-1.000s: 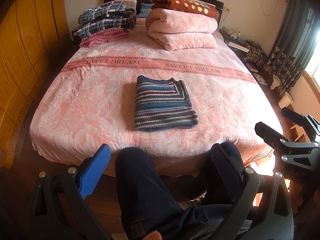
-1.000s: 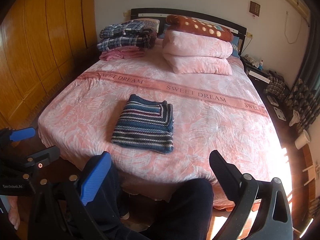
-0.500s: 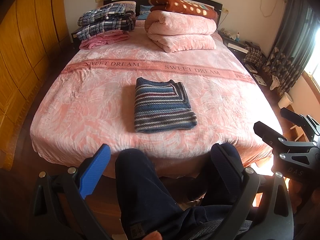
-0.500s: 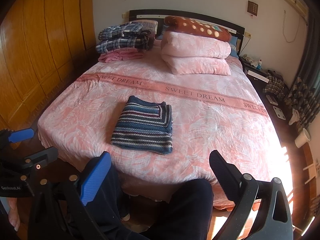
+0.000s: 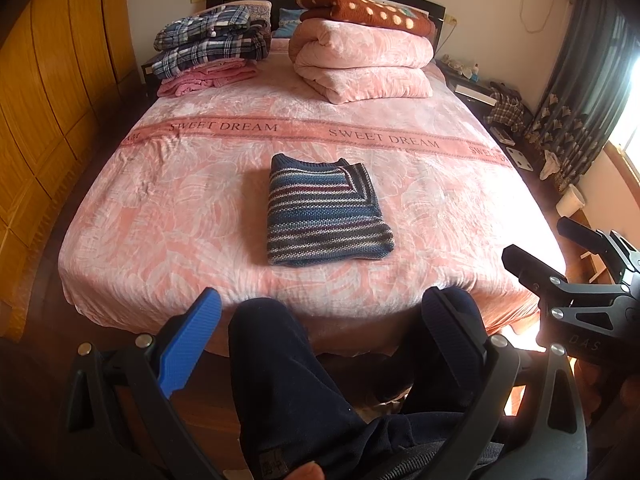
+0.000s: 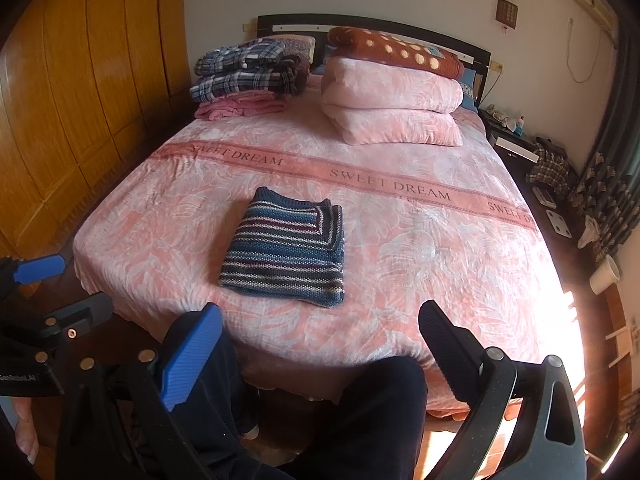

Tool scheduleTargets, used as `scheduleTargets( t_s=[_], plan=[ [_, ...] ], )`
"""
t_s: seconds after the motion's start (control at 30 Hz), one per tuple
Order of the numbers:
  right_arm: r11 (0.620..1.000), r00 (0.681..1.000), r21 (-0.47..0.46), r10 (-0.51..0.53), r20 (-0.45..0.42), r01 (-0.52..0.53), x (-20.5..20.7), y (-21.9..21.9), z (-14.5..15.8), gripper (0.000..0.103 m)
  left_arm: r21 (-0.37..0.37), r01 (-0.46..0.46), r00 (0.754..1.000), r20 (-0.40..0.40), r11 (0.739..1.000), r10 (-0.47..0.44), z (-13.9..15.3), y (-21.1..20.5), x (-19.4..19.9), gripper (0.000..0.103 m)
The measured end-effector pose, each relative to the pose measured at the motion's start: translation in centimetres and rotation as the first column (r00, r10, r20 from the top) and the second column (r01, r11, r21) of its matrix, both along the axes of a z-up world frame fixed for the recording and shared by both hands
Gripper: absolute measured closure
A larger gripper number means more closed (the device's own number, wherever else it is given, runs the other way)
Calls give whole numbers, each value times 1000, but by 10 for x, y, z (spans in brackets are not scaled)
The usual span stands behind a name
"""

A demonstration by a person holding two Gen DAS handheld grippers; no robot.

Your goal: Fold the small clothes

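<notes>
Home bedroom. Double bed (image 5: 168, 216) with pink "SWEET DREAM" cover; folded quilts (image 5: 362, 62) and plaid clothes (image 5: 208, 46) at its headboard (image 6: 400, 26); wooden wardrobe (image 6: 80, 100) left of bed; curtains (image 5: 580, 92) and nightstand (image 6: 516, 144) right of bed.

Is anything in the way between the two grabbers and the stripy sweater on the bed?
Nothing visible blocks it. The folded sweater lies alone on the bed cover, with only bare cover between it and both the left gripper and the right gripper, jaws wide open.
</notes>
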State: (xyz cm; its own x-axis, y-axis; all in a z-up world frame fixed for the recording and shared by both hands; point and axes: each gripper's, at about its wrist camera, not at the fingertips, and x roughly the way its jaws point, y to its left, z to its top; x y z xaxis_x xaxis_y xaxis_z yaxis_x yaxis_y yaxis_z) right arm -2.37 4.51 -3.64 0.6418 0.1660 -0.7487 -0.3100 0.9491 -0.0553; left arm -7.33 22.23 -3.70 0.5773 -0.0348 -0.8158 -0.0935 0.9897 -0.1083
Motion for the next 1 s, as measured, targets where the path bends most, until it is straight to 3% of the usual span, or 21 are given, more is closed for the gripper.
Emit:
scheduleTargets(
  t_s=[1.0],
  plan=[
    [1000, 1000, -2, -4, -2, 4, 7, -6, -3, 4, 0, 16, 1000, 4, 1000, -16, 2, 0, 9, 3]
  ],
)
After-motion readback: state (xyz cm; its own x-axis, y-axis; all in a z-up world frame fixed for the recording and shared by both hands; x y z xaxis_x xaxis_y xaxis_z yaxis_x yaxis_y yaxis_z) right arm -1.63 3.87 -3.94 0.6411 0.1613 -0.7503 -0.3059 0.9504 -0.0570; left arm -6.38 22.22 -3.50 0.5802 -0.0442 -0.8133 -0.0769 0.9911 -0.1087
